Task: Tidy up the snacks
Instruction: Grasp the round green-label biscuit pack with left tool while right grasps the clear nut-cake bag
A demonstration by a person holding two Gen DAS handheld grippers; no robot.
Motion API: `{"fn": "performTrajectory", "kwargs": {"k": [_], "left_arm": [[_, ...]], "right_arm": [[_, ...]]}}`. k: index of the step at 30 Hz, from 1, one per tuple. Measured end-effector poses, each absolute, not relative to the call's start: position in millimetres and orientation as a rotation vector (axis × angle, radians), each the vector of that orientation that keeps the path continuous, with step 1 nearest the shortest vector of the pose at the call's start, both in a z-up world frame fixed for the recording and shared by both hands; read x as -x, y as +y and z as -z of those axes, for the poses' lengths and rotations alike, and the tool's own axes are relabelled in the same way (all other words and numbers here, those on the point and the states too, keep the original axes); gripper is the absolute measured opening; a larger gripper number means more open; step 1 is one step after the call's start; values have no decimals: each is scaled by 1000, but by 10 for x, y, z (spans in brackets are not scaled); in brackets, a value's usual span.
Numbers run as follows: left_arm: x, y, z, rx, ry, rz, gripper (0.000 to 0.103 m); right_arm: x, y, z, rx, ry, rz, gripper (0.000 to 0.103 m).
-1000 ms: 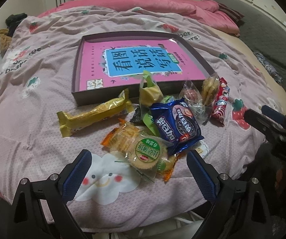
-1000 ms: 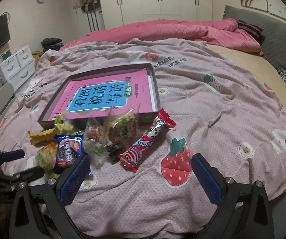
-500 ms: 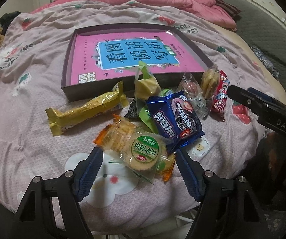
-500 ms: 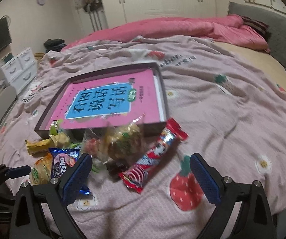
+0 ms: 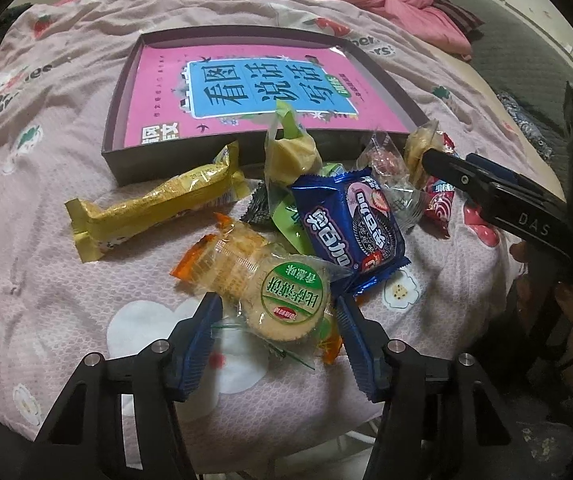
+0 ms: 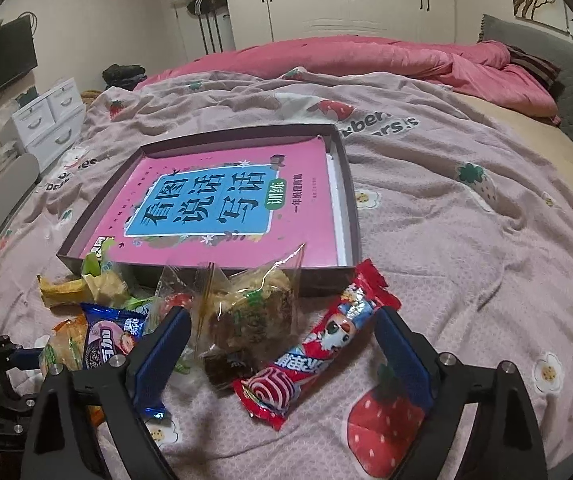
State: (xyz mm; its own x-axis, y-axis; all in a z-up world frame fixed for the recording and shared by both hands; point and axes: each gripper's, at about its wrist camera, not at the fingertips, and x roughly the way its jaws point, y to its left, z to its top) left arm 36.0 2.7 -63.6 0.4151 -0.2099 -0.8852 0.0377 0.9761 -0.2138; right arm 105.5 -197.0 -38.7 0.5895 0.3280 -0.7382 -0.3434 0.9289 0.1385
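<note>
Snacks lay in a loose overlapping pile on the bed [image 6: 466, 240], against the near wall of the shallow box [image 5: 174, 164]. The box held only a pink book [image 5: 254, 92]; no snack was in it yet.

Left hand-held gripper [image 5: 276, 330]: jaws open, straddling the round cracker pack [image 5: 282, 296] at the near edge of the pile. One finger sat on each side of the pack; whether the pads touched the wrapper could not be told.

Right hand-held gripper [image 6: 280, 350]: jaws wide open, low over the clear bag of cake [image 6: 252, 312] and the red candy bar [image 6: 318, 344]. It held nothing.

Risks, as judged:
- The cracker pack overlapped the blue Oreo packet [image 5: 350, 224] and an orange wrapper [image 5: 196, 260]. Closing could pinch a neighbour's film too and drag it along.
- The wrappers look slick and crinkly. A grip on loose film rather than on the biscuit stack would likely slip on lifting.
- A hard squeeze could crack the biscuits.
- The soft quilt gives under pressure, so pressing down could tilt the pile.
- Two items lay between the right fingers, so a double pick was possible.
- The two grippers stood close together, and crossing paths toward the box could make them collide.
</note>
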Motion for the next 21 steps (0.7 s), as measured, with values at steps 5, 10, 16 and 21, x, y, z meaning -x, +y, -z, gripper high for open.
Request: {"fn": "performTrajectory", "kwargs": {"k": [5,10,16,21], "left_arm": [[-385,29,657,182,1143,167,53],[-400,48,659,196,1142,175,50],[-416,102,667,229,1147,188,50],[-421,150,659,258,1146,194,50]], "right_arm": [[-1098,-1946,413,9,854,-428,82],[-1140,-1896,466,-5,872,-460,72],[-1180,-1849,509,15,877,-471,64],[-1150,-1872,493,20,867,-474,57]]}}
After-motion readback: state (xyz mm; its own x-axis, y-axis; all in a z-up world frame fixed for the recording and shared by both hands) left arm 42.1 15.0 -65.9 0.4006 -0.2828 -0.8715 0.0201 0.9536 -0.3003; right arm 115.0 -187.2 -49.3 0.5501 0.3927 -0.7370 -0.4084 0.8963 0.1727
